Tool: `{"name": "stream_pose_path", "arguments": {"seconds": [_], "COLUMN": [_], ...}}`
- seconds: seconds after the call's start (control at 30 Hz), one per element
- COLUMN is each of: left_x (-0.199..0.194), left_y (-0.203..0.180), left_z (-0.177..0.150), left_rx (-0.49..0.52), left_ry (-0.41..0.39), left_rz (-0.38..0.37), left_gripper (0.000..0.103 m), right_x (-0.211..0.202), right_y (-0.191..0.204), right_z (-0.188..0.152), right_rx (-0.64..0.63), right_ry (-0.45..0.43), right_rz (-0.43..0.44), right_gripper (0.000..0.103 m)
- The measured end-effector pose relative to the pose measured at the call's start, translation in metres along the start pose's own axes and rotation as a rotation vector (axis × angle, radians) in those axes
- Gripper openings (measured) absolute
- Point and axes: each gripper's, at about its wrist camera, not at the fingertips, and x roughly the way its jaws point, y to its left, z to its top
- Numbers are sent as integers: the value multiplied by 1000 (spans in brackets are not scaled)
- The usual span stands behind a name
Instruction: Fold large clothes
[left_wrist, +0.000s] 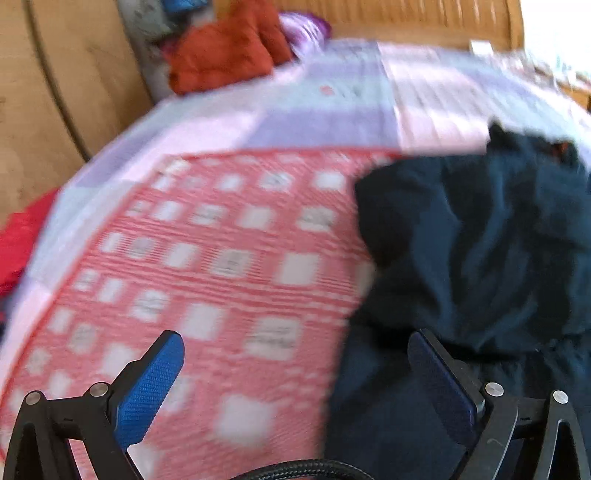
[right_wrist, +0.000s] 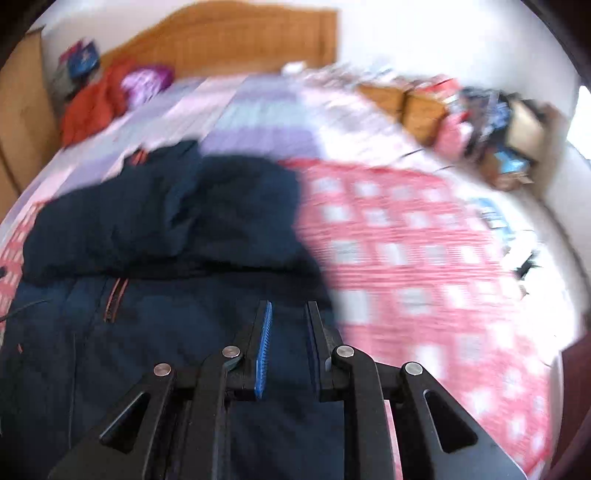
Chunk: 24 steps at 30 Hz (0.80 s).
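Observation:
A dark navy jacket lies bunched on the bed, at the right in the left wrist view. In the right wrist view the jacket fills the left and middle, its upper part folded over the lower, with an orange-trimmed zip pocket. My left gripper is open and empty, above the red checked blanket at the jacket's left edge. My right gripper hovers over the jacket's right edge, jaws narrowly apart with nothing seen between them. Both views are motion-blurred.
The bed has a lilac and pink striped sheet and a wooden headboard. An orange-red garment and a purple item lie by the headboard. Cardboard boxes and clutter stand beside the bed at right. A wooden panel is left.

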Motion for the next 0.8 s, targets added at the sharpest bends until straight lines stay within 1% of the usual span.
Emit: {"name": "stream_pose_path", "arguments": {"seconds": [0.07,0.13,0.2,0.27,0.33,0.4,0.47,0.57,0.6,0.67,0.7,0.8], "left_x": [-35,-84,-127,-179,-221,-258,-291,-317,-320,-317,-316,-320], "left_y": [22,46,65,89,113,134,156,169,174,181,188,210], "left_z": [-2,-7,-13,-23,-37,-55,-79,-111,-126,-146,-157,-183], "left_rx": [-15,-18,-10,-34,-83,-133,-177,-171,-156,-155,-150,-153], "left_ry": [-40,-82,-108,-122,-105,-73,-43,-39,-34,-7,1,23], "left_rz": [12,50,91,134,180,224,251,259,257,220,203,156], "left_gripper": [101,101,101,101,101,101,101,101,101,101,101,101], "right_x": [-56,-104,-139,-177,-214,-244,-277,-322,-345,-374,-397,-435], "right_y": [-33,-57,-70,-94,-124,-147,-168,-183,-186,-187,-187,-189], "right_z": [-8,-13,-15,-19,-33,-51,-69,-105,-123,-152,-174,-215], "right_rx": [14,18,0,-13,-2,2,6,6,11,36,76,153], "right_ry": [-64,-112,-146,-184,-205,-195,-176,-158,-146,-127,-118,-90], "right_rz": [-50,-77,-103,-128,-144,-174,-214,-280,-327,-397,-441,-512], "right_gripper": [20,20,20,20,20,20,20,20,20,20,20,20]}}
